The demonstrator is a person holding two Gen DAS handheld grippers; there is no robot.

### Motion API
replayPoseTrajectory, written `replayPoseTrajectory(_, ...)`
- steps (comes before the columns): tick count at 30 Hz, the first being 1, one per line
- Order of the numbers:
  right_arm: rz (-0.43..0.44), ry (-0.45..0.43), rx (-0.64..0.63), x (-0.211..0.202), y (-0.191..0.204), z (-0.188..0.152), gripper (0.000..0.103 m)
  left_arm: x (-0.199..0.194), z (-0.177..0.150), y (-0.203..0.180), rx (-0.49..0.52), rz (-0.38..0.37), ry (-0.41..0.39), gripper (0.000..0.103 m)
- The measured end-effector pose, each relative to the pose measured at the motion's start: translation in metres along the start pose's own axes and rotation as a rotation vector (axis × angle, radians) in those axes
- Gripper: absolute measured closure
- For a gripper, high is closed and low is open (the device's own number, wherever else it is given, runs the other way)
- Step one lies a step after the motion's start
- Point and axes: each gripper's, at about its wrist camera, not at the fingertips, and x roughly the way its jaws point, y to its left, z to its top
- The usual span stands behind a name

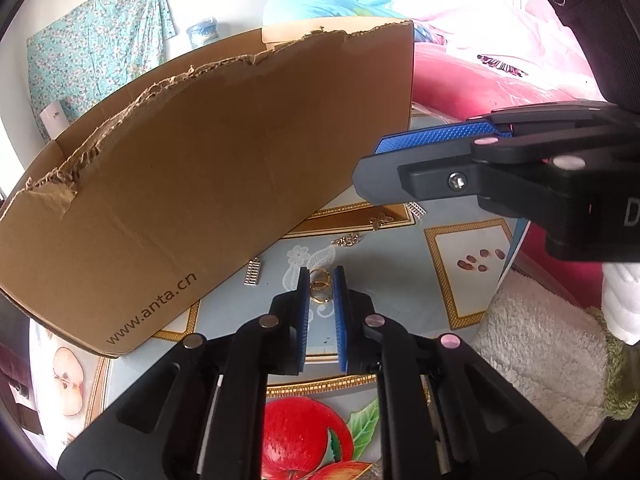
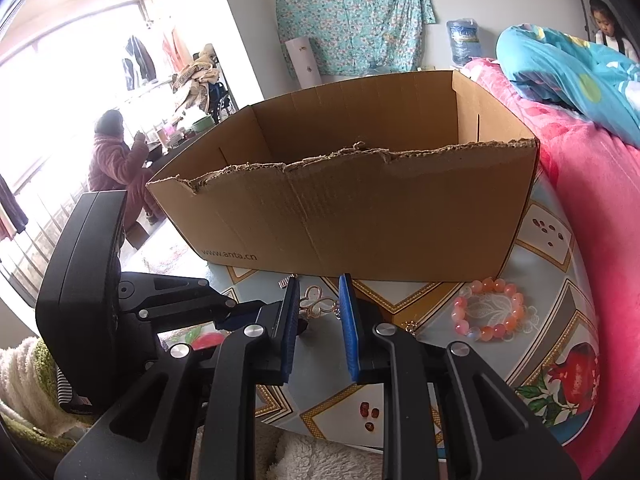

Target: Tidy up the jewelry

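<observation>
Gold rings (image 1: 320,286) sit pinched between the left gripper (image 1: 322,280) pads on the table (image 1: 400,280). Right gripper (image 2: 319,294), narrowly spread, straddles a pinkish clasp (image 2: 316,304). Pickup step; next, lift into the cardboard box (image 2: 360,220).

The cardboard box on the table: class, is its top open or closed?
Open. The cardboard box has no lid or flaps over it; the right wrist view looks past its torn front edge to the bare inner walls.

We are in a lived-in bedroom. Bed (image 2: 580,184) with quilt (image 2: 568,68); floral cloth (image 2: 352,16) pinned up; laundry (image 2: 138,60) hanging by the window.
</observation>
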Motion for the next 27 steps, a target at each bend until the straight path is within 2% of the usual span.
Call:
replayPoseTrajectory(11, 0.001, -0.029, -0.019, -0.01, 0.004, 0.002, 0.083, -0.02, 0.0, 0.003, -0.052, 0.027, -0.035, 0.094)
replayPoseTrajectory(16, 0.014, -0.067, -0.062, -0.021, 0.014, 0.008, 0.083, -0.057, 0.01, 0.009, -0.117, 0.015, -0.118, 0.094)
replayPoseTrajectory(18, 0.023, -0.087, -0.091, -0.025, 0.02, 0.016, 0.083, -0.08, 0.019, 0.015, -0.142, -0.004, -0.181, 0.094)
replayPoseTrajectory(22, 0.029, -0.151, -0.139, -0.037, 0.027, 0.042, 0.083, -0.11, 0.044, 0.032, -0.161, 0.012, -0.27, 0.093)
replayPoseTrajectory(25, 0.046, -0.158, -0.125, -0.033, 0.019, 0.07, 0.083, -0.11, 0.065, 0.05, -0.185, 0.021, -0.273, 0.093)
replayPoseTrajectory(27, 0.054, -0.113, -0.103, -0.02, 0.009, 0.089, 0.083, -0.096, 0.081, 0.065, -0.207, 0.038, -0.225, 0.093)
